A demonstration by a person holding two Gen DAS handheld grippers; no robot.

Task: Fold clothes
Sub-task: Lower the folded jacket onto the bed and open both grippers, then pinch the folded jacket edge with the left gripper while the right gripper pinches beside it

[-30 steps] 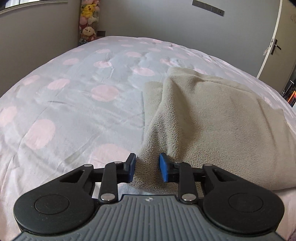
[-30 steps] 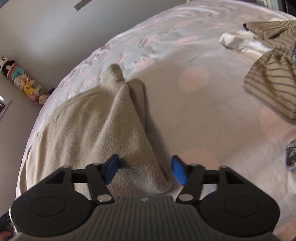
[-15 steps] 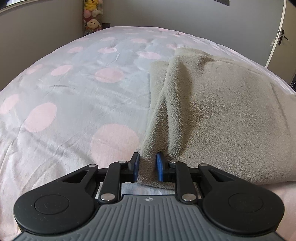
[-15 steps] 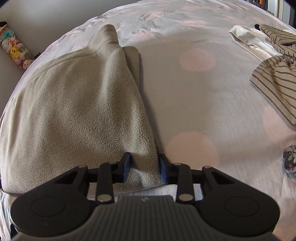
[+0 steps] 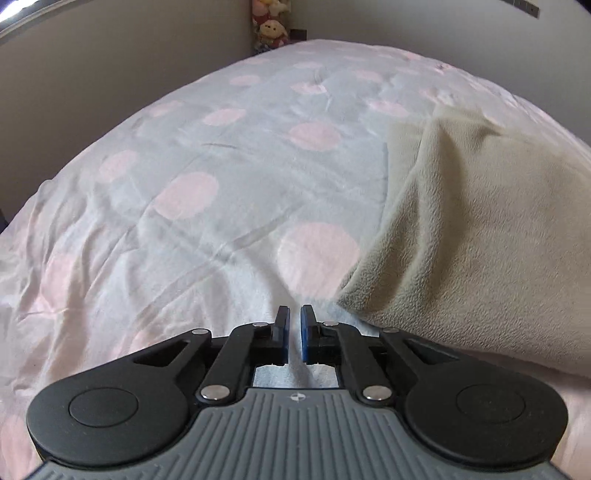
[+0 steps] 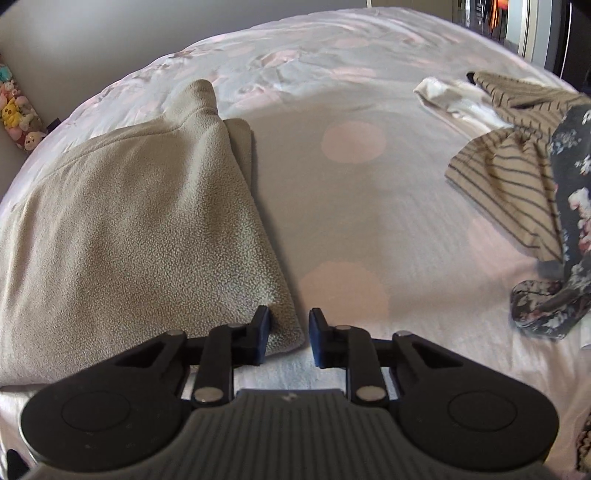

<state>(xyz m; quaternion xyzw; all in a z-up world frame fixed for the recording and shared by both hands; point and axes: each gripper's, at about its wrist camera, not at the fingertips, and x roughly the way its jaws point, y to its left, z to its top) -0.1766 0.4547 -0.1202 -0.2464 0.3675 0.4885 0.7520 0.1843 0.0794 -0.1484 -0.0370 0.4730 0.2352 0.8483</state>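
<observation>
A beige fleece garment [image 5: 480,229] lies folded on the bed, its near corner just right of my left gripper [image 5: 292,321]. That gripper is shut with nothing between its blue pads and rests over the bare dotted cover. In the right wrist view the same fleece [image 6: 129,221] fills the left side. Its near right corner lies between the fingers of my right gripper [image 6: 289,314], which stands partly open. A sliver of bed shows between the corner and the right pad.
The grey bed cover [image 5: 184,192] with pink dots spreads to the left. A striped garment [image 6: 509,177], a dark floral garment [image 6: 569,229] and a white cloth [image 6: 450,98] are heaped at the right. Plush toys [image 5: 269,22] hang in the far corner.
My left gripper has come off the fleece corner, shifted left and shut empty. My right gripper's jaws have narrowed and it has drawn back toward the corner's edge.
</observation>
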